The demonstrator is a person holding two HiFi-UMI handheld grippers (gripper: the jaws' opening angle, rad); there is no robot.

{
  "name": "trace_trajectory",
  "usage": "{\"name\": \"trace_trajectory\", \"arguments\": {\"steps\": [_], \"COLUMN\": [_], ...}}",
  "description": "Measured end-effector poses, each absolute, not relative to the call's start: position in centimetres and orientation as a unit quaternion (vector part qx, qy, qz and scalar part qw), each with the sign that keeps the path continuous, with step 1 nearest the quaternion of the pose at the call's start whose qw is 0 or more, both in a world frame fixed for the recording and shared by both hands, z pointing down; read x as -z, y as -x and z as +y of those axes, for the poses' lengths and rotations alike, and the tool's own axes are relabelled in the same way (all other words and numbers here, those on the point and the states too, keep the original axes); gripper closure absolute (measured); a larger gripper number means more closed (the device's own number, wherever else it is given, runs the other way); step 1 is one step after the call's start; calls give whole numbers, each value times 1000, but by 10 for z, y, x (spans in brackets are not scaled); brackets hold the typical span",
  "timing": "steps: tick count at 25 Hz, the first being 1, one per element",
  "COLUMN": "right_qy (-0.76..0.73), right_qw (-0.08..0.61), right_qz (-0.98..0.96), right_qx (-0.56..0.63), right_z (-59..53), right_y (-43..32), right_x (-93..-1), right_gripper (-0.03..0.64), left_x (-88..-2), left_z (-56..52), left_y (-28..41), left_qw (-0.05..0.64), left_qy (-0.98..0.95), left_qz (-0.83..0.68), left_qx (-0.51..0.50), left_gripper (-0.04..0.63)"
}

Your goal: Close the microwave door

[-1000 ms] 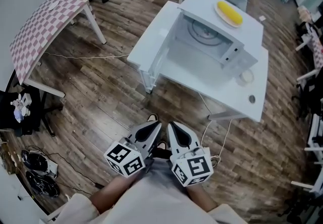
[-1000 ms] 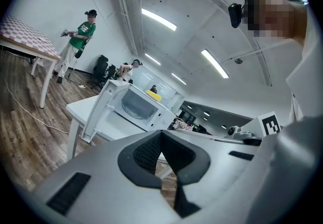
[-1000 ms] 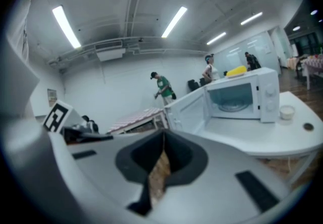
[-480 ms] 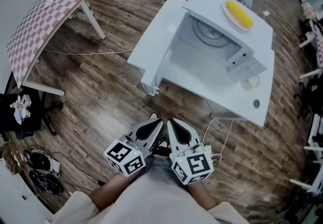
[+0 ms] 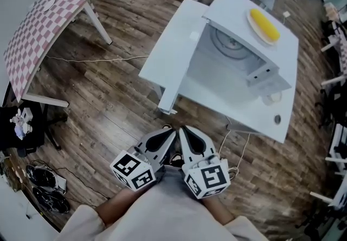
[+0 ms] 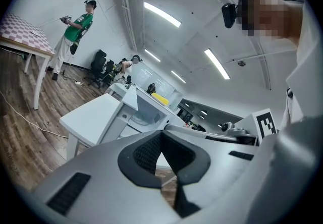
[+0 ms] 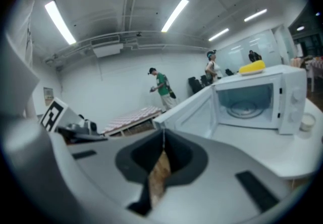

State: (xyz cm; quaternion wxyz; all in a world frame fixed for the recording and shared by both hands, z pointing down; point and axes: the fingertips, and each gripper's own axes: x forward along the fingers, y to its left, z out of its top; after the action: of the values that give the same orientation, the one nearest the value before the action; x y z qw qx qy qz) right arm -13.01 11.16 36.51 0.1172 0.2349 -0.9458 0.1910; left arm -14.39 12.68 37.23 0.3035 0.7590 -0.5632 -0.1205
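The white microwave (image 5: 238, 14) stands on a white table (image 5: 246, 109) ahead of me, seen from above in the head view. Its door (image 5: 185, 71) hangs wide open to the left, and the turntable shows inside. In the right gripper view the microwave (image 7: 290, 99) is at the right, its door (image 7: 194, 109) swung out toward me. My left gripper (image 5: 169, 134) and right gripper (image 5: 183, 132) are held side by side close to my body, over the wooden floor and well short of the table. Both are shut with nothing in them.
A yellow corn cob on a plate (image 5: 264, 24) lies on top of the microwave. A small cup (image 5: 271, 97) sits on the table to its right. A checkered table (image 5: 38, 33) stands at the left, with cables across the floor. A person in green (image 6: 75, 29) stands farther off.
The microwave and table have drawn nearer and lower in the head view as I step toward them. Both grippers stay shut at my body.
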Motion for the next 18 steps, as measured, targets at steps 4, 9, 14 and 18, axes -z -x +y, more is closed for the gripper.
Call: {"name": "trace_trajectory", "arguments": {"steps": [4,9,14,18], "right_qy": [-255,-265,-279,-288], "right_qw": [119,116,104,102], "right_qz": [-941,-942,-942,-940], "right_qx": [-186,-172,-156,-154], "right_z": [101,89,75,66], "right_y": [138,146,157,167], "right_x": [-361,-351,-341,-341], "right_gripper": [594,594,594,594], "left_x": [-370,-358,-338,-330], "left_z": [119,108,104,103], "left_y": [154,163,189,224], "left_qw": [308,292,263,242], "left_qy": [-767,-785,-790,-781], "left_qz": [-548,-532,-539,-560], "left_qx": [126,126,129,130], "left_gripper": [577,577,577,577]}}
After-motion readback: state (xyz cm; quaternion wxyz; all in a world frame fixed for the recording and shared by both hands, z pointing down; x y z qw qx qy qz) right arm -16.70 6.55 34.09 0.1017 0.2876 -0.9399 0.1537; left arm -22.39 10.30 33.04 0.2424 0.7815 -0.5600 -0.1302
